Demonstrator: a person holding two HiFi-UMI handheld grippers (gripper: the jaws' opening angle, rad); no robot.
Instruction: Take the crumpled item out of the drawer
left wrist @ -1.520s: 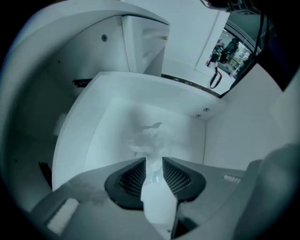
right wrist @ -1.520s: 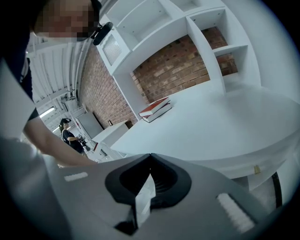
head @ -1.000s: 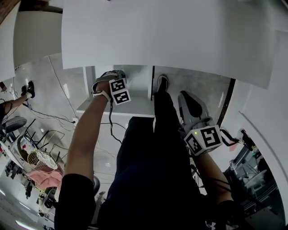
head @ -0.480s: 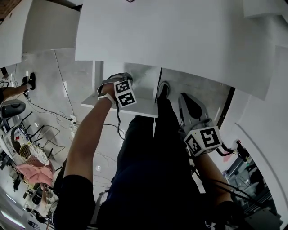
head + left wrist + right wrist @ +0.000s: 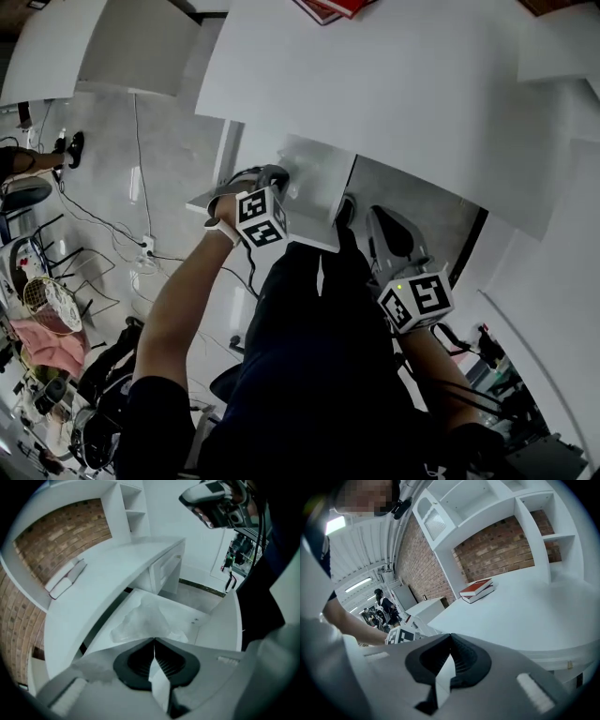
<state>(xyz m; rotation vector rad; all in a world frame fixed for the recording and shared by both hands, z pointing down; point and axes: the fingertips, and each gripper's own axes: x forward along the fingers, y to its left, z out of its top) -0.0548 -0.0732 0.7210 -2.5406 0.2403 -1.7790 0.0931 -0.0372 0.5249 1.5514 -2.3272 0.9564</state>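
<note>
Left hand-held gripper (image 5: 153, 640): jaws closed, pinching the near edge of the crumpled item (image 5: 140, 620). The item, pale and translucent, spreads out just beyond the jaw tips, above the floor of the open drawer (image 5: 213, 625); whether it touches that floor cannot be told. The drawer projects from under the white counter (image 5: 108, 573). Right hand-held gripper (image 5: 450, 637): jaws closed on nothing, well apart from the item, facing across the counter top. Farther back, a red book (image 5: 476, 589) lies on the counter before a brick wall (image 5: 497, 550).
</note>
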